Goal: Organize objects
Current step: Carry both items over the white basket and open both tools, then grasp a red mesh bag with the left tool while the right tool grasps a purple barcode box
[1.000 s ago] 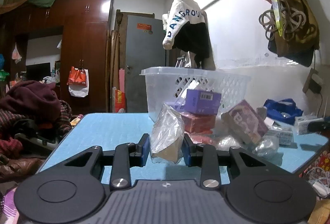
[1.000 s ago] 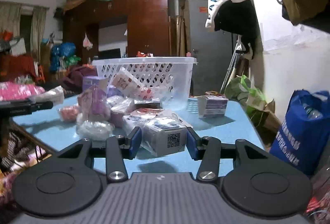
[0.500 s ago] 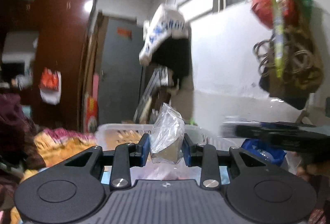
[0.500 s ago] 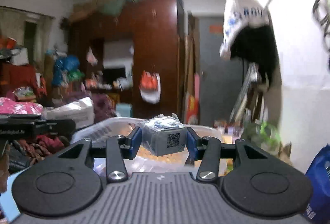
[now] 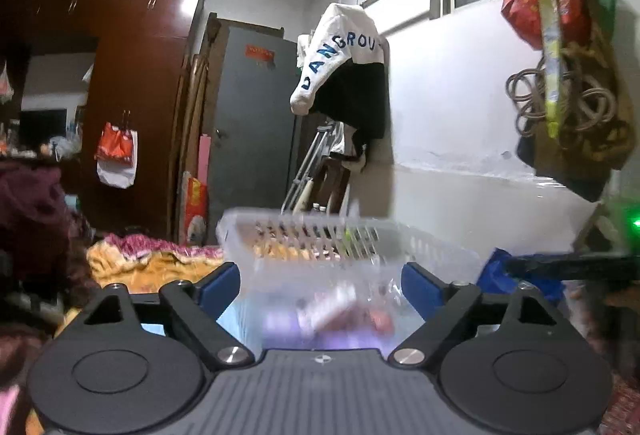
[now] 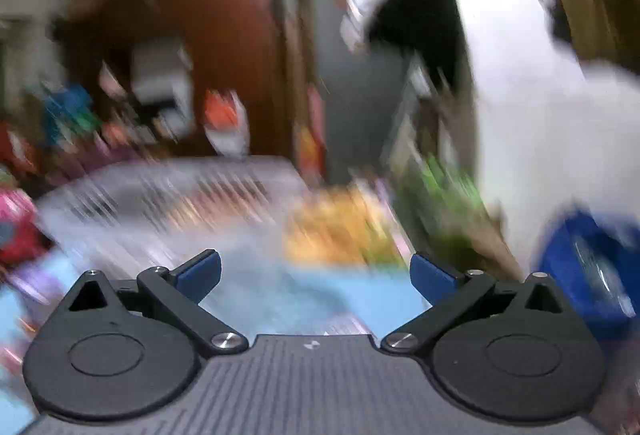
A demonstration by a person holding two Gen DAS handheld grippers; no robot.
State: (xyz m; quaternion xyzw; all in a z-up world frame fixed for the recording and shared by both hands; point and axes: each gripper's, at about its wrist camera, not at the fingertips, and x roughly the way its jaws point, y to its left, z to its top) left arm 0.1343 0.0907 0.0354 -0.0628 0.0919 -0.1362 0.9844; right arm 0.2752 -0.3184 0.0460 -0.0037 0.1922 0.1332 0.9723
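Basket point(image 5: 352, 247) on the counter point(image 6: 280, 291) already holds blurred packets, just ahead of my left hand-held gripper point(image 5: 320, 285), whose jaws are opening with nothing between them; my right hand-held gripper point(image 6: 316, 275) likewise, so more sorting may remain.

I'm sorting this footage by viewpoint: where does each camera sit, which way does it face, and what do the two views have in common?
Left wrist: sits on the left gripper, looking forward along its blue fingers over the clear basket toward the grey door; jaws opening, nothing gripped.
Right wrist: sits on the right gripper, facing the same way across the blue table; heavily blurred; jaws opening, nothing between them.
Shared: basket, brown wardrobe, the hanging white and black garment. No hand or sleeve shows.
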